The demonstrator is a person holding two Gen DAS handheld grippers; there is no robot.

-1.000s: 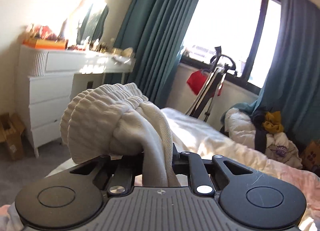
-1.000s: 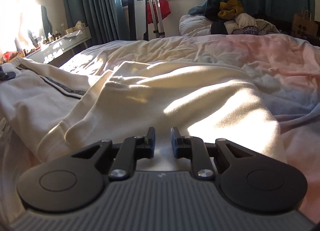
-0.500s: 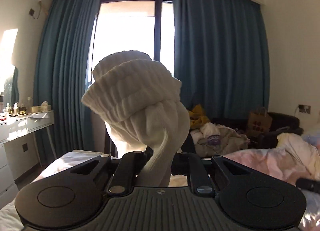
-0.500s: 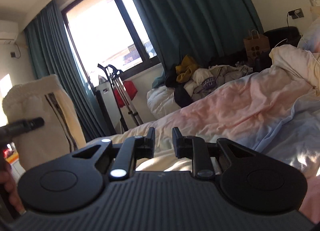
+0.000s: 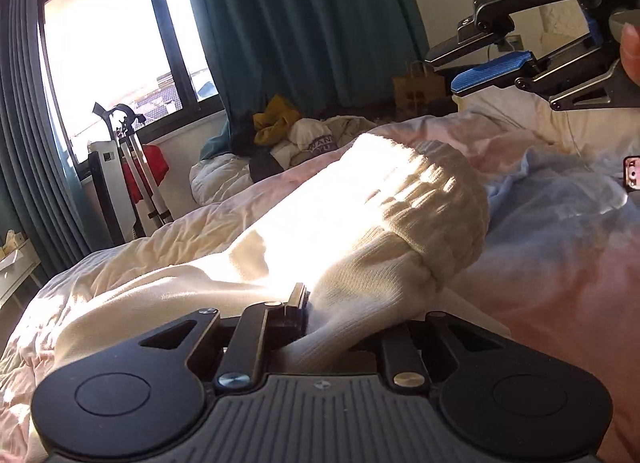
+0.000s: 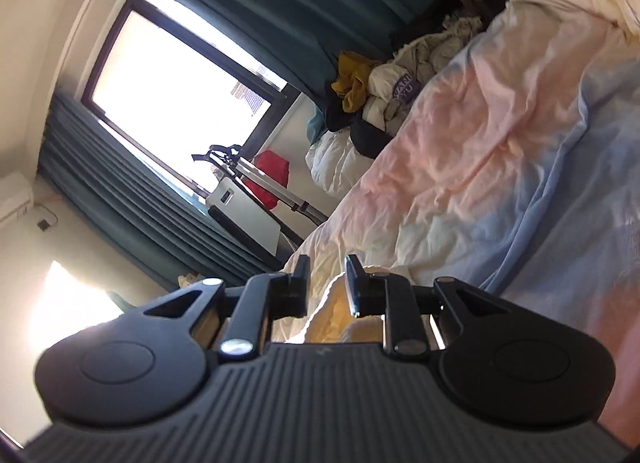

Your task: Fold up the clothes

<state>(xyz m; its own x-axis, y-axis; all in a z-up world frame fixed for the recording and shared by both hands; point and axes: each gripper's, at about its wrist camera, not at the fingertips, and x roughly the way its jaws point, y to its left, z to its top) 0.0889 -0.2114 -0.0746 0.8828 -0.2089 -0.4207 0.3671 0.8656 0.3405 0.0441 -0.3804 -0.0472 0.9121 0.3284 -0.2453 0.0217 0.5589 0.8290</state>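
Note:
My left gripper (image 5: 340, 303) is shut on a cream garment with a ribbed elastic band (image 5: 420, 215); the cloth lies stretched out over the bed in bright sun. My right gripper shows in the left wrist view (image 5: 464, 67) up high at the right, tilted, its jaws apart with a blue pad (image 5: 492, 71) showing and nothing between them. In the right wrist view the right gripper (image 6: 326, 279) is open and rolled sideways, above a bit of cream cloth (image 6: 340, 315).
The bed has a pink and blue duvet (image 6: 500, 123) and a cream pillow (image 5: 560, 123). A pile of clothes (image 5: 304, 135) lies at the far side. A folded rack with a red item (image 5: 136, 171) stands by the window and teal curtains (image 5: 312, 23).
My left gripper has come down from high in the air and laid the cream garment on the bed. My right gripper has lifted off the bed and rolled sideways, still open.

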